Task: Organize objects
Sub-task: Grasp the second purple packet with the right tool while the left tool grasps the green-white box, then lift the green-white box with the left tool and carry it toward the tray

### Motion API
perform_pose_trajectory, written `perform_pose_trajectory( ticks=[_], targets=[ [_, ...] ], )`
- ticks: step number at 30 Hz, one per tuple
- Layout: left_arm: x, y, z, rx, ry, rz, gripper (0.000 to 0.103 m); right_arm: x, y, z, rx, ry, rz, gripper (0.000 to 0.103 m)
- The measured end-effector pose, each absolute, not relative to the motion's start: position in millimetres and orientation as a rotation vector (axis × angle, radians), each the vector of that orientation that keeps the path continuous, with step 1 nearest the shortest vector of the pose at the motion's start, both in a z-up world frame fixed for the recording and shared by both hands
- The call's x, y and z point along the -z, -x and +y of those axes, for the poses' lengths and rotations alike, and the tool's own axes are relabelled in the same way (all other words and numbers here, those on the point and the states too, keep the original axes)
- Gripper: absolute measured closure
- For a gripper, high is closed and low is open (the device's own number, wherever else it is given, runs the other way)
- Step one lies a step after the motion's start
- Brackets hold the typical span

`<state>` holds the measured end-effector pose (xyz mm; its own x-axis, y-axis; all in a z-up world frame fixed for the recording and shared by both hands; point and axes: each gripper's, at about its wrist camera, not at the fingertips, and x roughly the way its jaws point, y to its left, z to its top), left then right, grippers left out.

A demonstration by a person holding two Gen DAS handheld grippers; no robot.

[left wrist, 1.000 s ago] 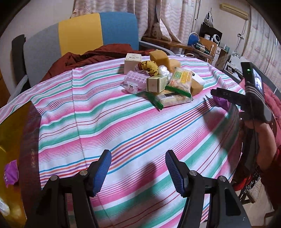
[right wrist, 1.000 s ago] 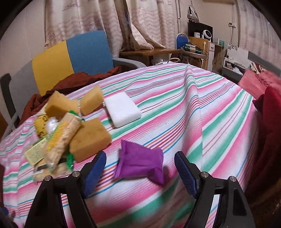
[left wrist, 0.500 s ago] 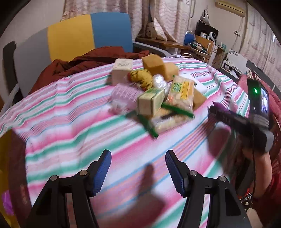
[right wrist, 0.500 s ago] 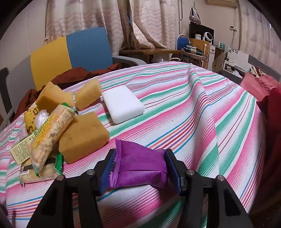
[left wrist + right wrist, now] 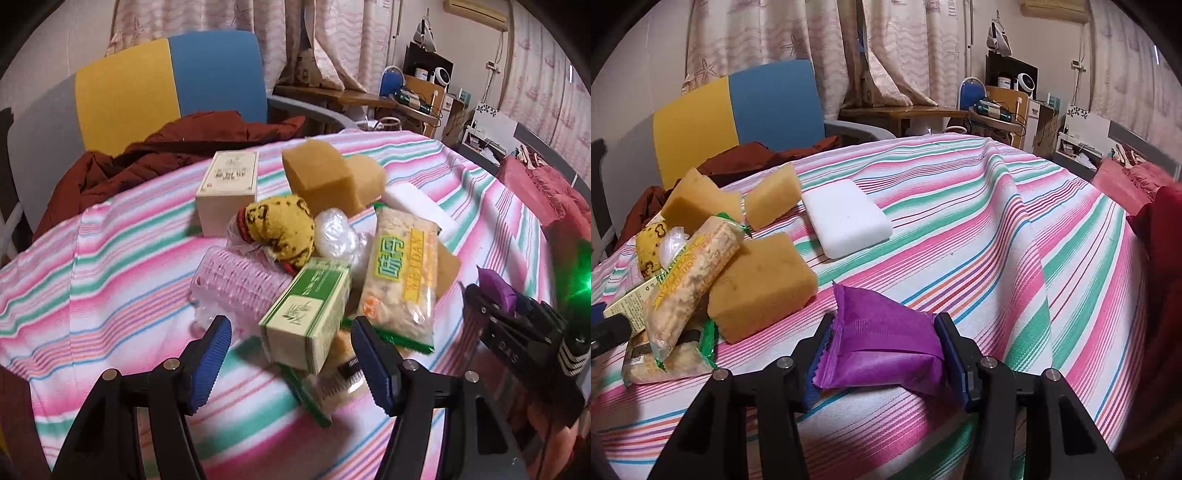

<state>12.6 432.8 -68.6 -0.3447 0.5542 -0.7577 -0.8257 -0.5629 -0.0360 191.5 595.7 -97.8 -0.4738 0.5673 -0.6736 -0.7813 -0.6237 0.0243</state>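
Note:
My right gripper [image 5: 886, 354] is shut on a purple packet [image 5: 882, 343] just above the striped tablecloth [image 5: 979, 236]; the packet also shows in the left wrist view [image 5: 495, 288]. My left gripper [image 5: 291, 354] is open, its jaws on either side of a green and white box [image 5: 306, 317] at the near edge of a pile. The pile holds a rice-cracker bag [image 5: 399, 280], a pink ribbed pack [image 5: 236, 284], a yellow cloth [image 5: 284, 229], brown sponges [image 5: 321, 177], a cream box [image 5: 229, 184] and a white block [image 5: 846, 218].
A chair [image 5: 166, 81] with yellow and blue back stands behind the table, a dark red jacket [image 5: 147, 155] draped on it. A red blanket [image 5: 1160, 229] lies at the right. A desk with clutter [image 5: 993, 110] stands at the back.
My right gripper has shut on the purple packet and lifted it slightly. My left gripper has moved forward up to the pile, now around the green and white box.

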Motion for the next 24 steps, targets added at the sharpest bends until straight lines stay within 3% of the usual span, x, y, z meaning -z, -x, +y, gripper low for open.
perform_pose_trajectory(
  ticks=[3,6,8,24],
  targets=[
    [72,-13,435,-1.964,0.934,0.423,0.038,98,-191,596,-2.13,0.811,0.423,0.048],
    [76,-16,434,-1.965,0.895,0.437,0.05,98,-192,596,-2.129,0.812,0.421,0.048],
    [79,-18,433,-1.952,0.88,0.443,0.066,98,-192,595,-2.13,0.811,0.422,0.048],
    [83,-31,367,-2.047,0.833,0.342,0.068,96,-192,594,-2.116,0.814,0.4,0.049]
  ],
)
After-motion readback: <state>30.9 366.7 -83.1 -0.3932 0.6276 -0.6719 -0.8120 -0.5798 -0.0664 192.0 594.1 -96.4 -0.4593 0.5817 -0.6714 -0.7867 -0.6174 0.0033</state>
